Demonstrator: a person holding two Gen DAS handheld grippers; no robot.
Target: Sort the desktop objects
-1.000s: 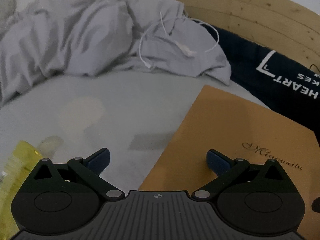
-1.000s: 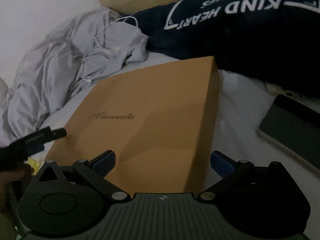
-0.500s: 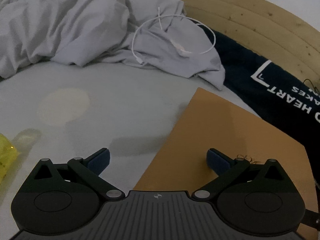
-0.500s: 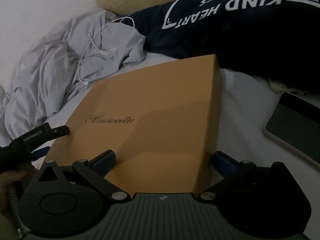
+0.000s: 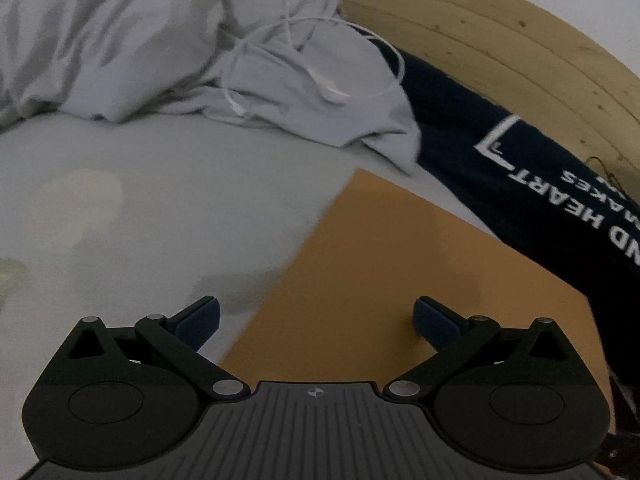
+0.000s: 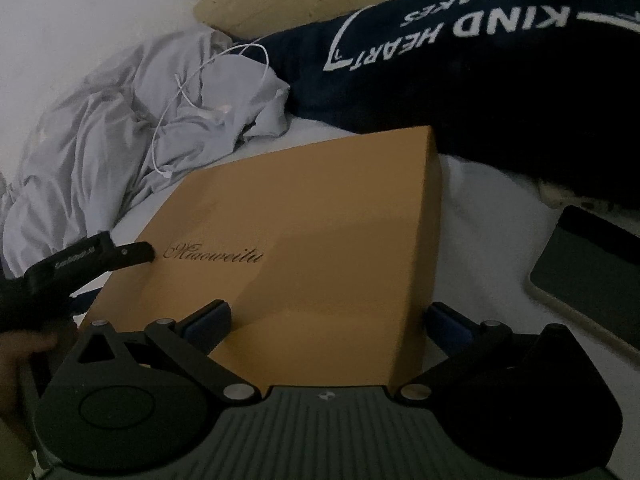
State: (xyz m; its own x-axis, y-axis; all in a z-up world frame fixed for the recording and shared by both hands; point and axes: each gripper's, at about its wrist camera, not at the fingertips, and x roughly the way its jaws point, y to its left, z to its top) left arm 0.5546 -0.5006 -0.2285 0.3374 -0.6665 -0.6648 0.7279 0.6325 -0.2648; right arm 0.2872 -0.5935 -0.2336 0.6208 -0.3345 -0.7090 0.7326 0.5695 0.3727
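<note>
**Tan box between my right tongs**

Tan cardboard box [image 6: 320, 240], flat and rectangular with script lettering on its lid, lies on the white bed sheet [image 5: 160, 200]. My right tongs [image 6: 328, 322] are spread wide, one finger over the lid, the other just off the box's right edge; whether either touches I cannot tell. My left tongs [image 5: 316, 316] are spread too, holding nothing, straddling the box's left edge. Left of the box the sheet is bare. Beyond lie crumpled grey cloth [image 5: 140, 40] with a white cable [image 5: 312, 76] and a navy printed cloth [image 6: 500, 80]. A dark tablet [image 6: 592, 276] lies right.
</note>
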